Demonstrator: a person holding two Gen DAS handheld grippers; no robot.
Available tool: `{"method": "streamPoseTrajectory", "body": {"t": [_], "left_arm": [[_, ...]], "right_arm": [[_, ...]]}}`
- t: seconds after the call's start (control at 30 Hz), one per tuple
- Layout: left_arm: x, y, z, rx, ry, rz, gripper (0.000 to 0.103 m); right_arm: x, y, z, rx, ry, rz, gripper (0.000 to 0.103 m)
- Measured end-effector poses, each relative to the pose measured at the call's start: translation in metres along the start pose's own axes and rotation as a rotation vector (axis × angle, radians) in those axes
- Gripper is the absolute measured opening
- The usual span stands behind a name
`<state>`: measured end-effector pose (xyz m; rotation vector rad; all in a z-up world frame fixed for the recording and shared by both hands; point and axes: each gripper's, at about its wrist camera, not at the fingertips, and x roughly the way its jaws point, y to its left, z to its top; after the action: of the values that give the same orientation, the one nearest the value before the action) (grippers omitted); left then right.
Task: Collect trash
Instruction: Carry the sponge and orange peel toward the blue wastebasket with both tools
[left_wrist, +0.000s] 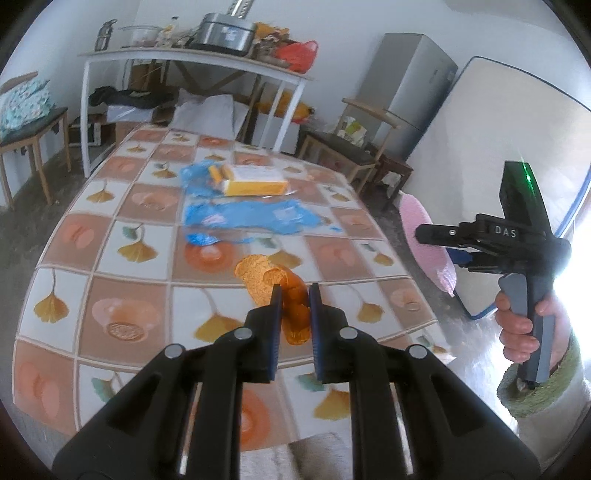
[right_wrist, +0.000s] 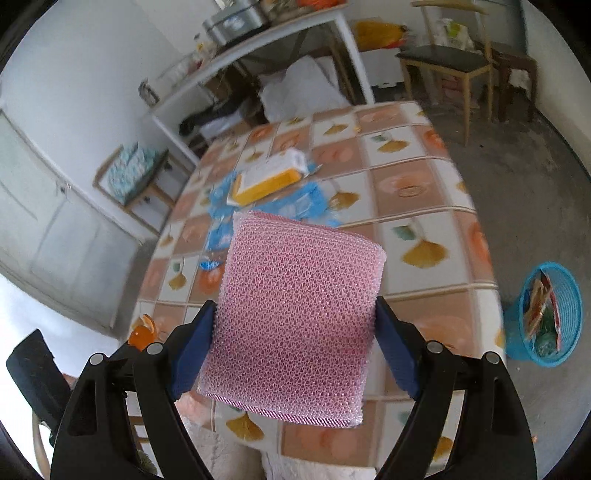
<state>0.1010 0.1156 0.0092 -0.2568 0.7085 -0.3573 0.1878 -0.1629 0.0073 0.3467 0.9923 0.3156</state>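
Observation:
My left gripper is shut on an orange translucent plastic wrapper, held above the tiled tablecloth. My right gripper is shut on a pink mesh sponge pad, held above the table; the pad also shows in the left wrist view at the right. A yellow and white box lies on crumpled blue plastic wrappers at the table's middle. A blue trash basket with wrappers inside stands on the floor right of the table.
A white shelf table with pots and bags stands behind the table. Wooden chairs stand at the far right, a stool with a cushion at the left. A grey fridge stands in the corner.

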Motion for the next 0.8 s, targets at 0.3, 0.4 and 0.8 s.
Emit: {"method": "streamPoseTrajectory", "body": {"t": [0.3, 0.4, 0.8], "left_arm": [[0.011, -0.072, 0.013, 0.107, 0.008, -0.060, 0.013], [0.018, -0.095, 0.014, 0.135, 0.019, -0.085, 0.013], [0.076, -0.184, 0.029, 0.227, 0.149, -0.291, 0.013]], "right_arm": [[-0.080, -0.097, -0.023, 0.162, -0.130, -0.019, 0.081], [-0.096, -0.128, -0.032, 0.216, -0.154, -0.035, 0.081], [-0.162, -0.249, -0.085, 0.463, -0.291, -0.169, 0.081]]}}
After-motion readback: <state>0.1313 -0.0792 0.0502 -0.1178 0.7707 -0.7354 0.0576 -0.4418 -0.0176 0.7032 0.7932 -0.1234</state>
